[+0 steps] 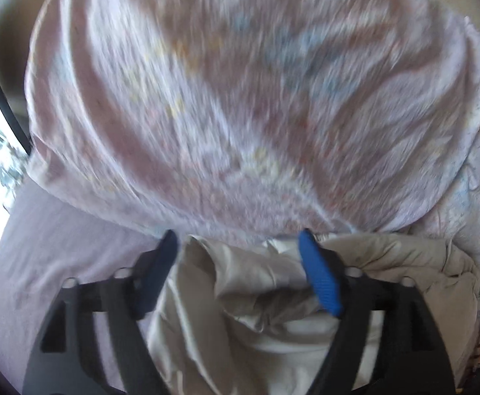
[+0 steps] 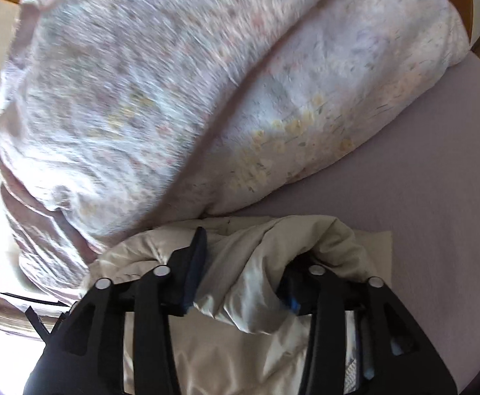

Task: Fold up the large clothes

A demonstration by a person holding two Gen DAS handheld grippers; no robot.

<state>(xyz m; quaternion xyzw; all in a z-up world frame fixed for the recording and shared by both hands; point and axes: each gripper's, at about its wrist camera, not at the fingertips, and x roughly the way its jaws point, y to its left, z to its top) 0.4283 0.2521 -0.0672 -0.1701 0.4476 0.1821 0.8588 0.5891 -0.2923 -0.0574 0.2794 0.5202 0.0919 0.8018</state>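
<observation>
A shiny beige garment lies bunched on the lilac bed sheet. My left gripper is open, its blue-padded fingers standing apart over the bunched cloth. In the right wrist view the same beige garment is piled between the fingers of my right gripper, which are wide apart; cloth drapes over the right finger and hides its pad. I see no pinch on the cloth.
A large floral duvet is heaped just beyond the garment and also shows in the right wrist view. Lilac sheet extends to the right. A wooden bed frame runs at the far right; a bright window is at left.
</observation>
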